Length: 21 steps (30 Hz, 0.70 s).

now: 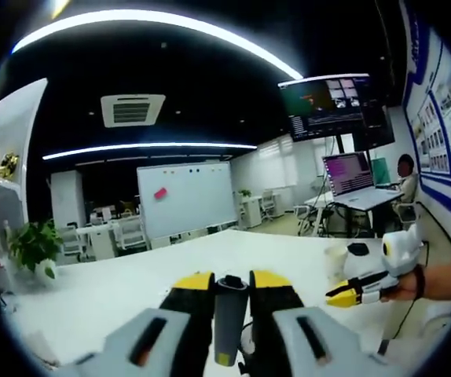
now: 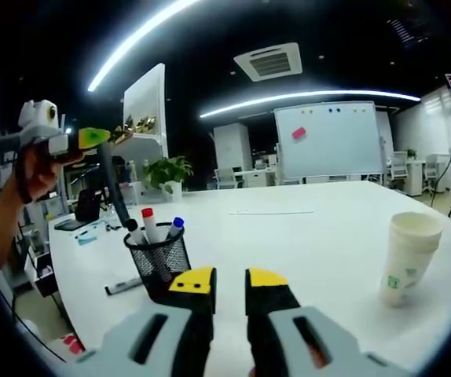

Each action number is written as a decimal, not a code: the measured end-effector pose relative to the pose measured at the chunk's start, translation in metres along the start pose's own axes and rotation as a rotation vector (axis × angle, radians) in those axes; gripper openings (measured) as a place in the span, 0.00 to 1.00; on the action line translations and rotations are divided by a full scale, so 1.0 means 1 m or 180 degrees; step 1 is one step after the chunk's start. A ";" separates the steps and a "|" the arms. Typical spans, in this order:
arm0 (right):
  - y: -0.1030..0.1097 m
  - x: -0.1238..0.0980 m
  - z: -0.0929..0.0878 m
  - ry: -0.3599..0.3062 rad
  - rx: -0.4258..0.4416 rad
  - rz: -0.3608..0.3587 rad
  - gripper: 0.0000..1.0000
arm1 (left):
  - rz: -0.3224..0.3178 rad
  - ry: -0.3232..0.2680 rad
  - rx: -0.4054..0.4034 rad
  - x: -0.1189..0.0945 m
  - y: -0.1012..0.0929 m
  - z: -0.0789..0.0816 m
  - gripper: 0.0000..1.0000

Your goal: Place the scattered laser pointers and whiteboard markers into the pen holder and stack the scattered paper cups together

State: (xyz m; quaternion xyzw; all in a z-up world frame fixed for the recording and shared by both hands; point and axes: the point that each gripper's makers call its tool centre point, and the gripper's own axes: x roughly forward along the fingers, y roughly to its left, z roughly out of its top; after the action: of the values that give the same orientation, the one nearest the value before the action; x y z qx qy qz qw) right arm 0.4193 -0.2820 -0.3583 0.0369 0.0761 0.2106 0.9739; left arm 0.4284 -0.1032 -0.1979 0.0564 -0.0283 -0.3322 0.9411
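White table (image 2: 312, 228): mesh pen holder (image 2: 159, 263) with three markers (image 2: 148, 224) at 9 o'clock, paper cups (image 2: 408, 259) at 3. Left gripper (image 1: 231, 281) clamps grey marker (image 1: 230, 318); right gripper (image 2: 231, 280) parted, empty.

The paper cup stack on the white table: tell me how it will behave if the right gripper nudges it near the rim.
The paper cup stack stands tall and narrow at the base, so it would probably tip rather than slide. It looks thin-walled, likely light and easily crushed. The table looks smooth, offering little grip.

Left gripper (image 1: 231, 284) jaws clamping grey marker (image 1: 229, 318), white table (image 1: 123, 287)
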 end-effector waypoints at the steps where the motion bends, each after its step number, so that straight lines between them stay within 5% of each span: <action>1: 0.000 0.000 0.000 0.0001 0.0003 -0.0002 0.15 | -0.0012 -0.0004 -0.0020 0.001 0.000 0.000 0.18; 9: -0.001 -0.001 -0.002 0.0019 -0.0005 -0.0013 0.15 | -0.0152 -0.0044 -0.0208 0.003 -0.006 0.006 0.18; 21: -0.002 -0.002 0.000 0.0018 -0.0011 -0.0019 0.15 | -0.0220 -0.0084 -0.0161 0.008 -0.011 0.014 0.18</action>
State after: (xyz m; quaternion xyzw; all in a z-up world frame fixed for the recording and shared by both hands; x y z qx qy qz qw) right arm 0.4178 -0.2850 -0.3587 0.0344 0.0785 0.2079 0.9744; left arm 0.4264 -0.1183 -0.1857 0.0292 -0.0303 -0.3658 0.9297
